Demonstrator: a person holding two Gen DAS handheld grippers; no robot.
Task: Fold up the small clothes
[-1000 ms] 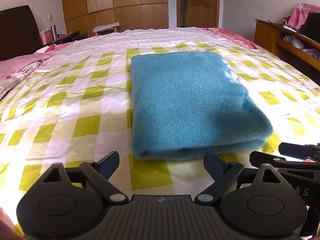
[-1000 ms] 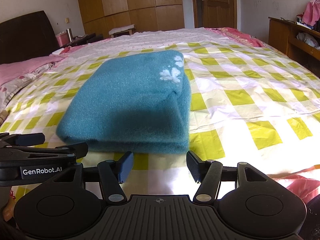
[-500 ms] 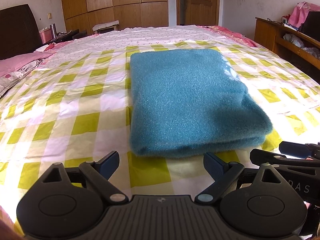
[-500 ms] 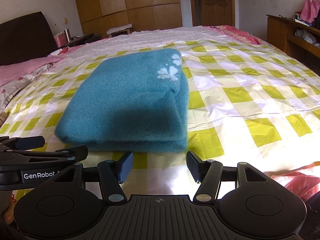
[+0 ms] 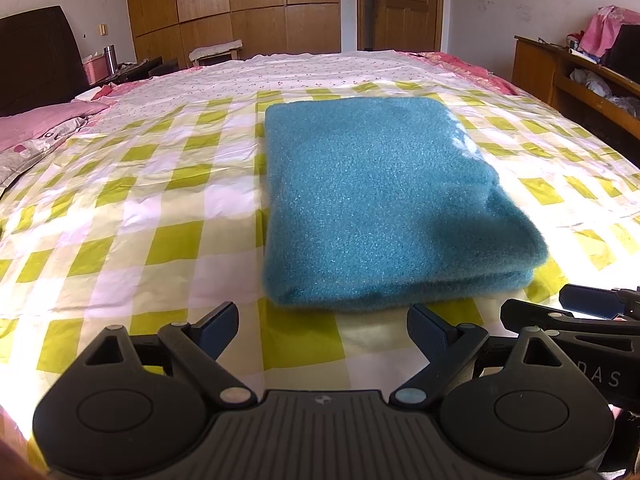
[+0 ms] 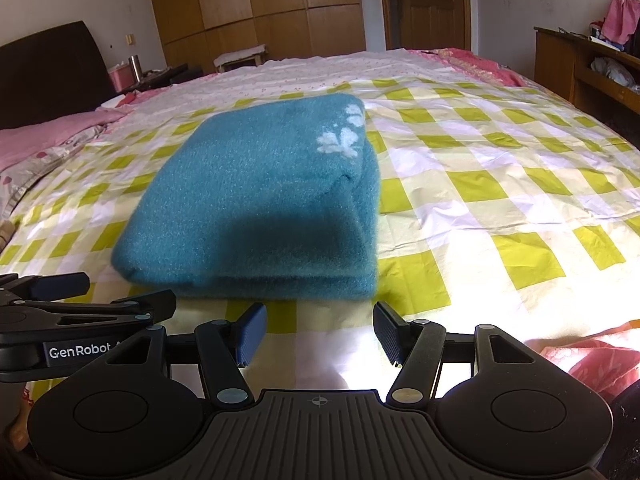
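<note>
We note teal garment [image 5: 372, 200] folded flat, mid-bed toward near edge, on checked sheet [image 5: 132, 208]. White flower mark [image 6: 340, 142] at its far right corner. Left tool [image 5: 322, 330] wide apart, empty. Right tool [image 6: 318, 334] likewise spread, holding nothing, just short of garment.

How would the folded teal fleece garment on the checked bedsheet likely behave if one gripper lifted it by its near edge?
The folded teal fleece garment would probably flop and sag, since its fuzzy stacked layers look soft. It may unfold, as the layers along the near edge lie loose, unpinned. It likely would not slide away easily: fleece on the wrinkled checked bedsheet should grip.
</note>
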